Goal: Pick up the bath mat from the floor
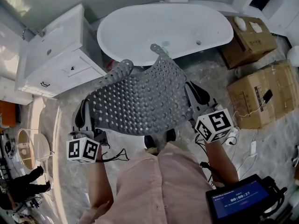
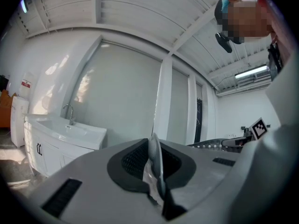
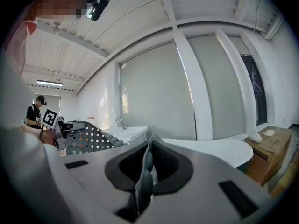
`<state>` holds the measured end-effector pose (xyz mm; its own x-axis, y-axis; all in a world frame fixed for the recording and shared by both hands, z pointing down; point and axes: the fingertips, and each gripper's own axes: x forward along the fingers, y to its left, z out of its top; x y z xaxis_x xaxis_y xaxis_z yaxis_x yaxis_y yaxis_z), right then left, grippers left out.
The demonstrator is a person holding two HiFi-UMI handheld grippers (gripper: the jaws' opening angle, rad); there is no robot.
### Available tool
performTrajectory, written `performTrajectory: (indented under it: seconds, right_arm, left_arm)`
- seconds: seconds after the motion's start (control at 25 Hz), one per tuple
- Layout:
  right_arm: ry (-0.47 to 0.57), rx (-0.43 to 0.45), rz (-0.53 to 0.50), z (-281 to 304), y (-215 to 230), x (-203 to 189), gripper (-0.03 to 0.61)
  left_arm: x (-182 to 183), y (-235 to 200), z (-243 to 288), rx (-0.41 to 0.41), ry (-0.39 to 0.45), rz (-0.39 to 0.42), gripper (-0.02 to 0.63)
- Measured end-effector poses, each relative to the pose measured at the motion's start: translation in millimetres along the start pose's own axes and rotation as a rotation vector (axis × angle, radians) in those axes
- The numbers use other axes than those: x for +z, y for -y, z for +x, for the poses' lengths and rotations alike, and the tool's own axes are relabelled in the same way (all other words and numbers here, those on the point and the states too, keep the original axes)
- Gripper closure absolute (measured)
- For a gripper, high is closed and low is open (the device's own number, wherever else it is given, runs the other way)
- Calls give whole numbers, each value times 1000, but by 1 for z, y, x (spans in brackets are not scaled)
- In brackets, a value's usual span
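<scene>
Marbled bathroom floor (image 1: pixel 275 153) lies below me, with the white bathtub (image 1: pixel 163 29) just ahead. The bath mat (image 1: pixel 140 99) is off the floor, spread in the air between my two grippers, near the tub's rim. The left gripper (image 2: pixel 156 164) has its jaws pressed onto the mat's left edge, and the right gripper (image 3: pixel 145 174) pinches the opposite edge (a thin grey fold shows between each pair). Gripping opposite edges, I judge, keeps the floppy sheet from sagging or dragging.
</scene>
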<state>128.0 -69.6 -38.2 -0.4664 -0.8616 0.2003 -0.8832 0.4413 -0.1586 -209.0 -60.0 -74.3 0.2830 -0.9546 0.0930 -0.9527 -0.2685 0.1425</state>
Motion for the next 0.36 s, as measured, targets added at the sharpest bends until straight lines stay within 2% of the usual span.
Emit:
performTrajectory:
  seconds: [0.36]
  right_arm:
    - [-3,-8,-3,-14,-20,4,549]
  left_arm:
    - [4,-1,-18,-11,-4,-12,577]
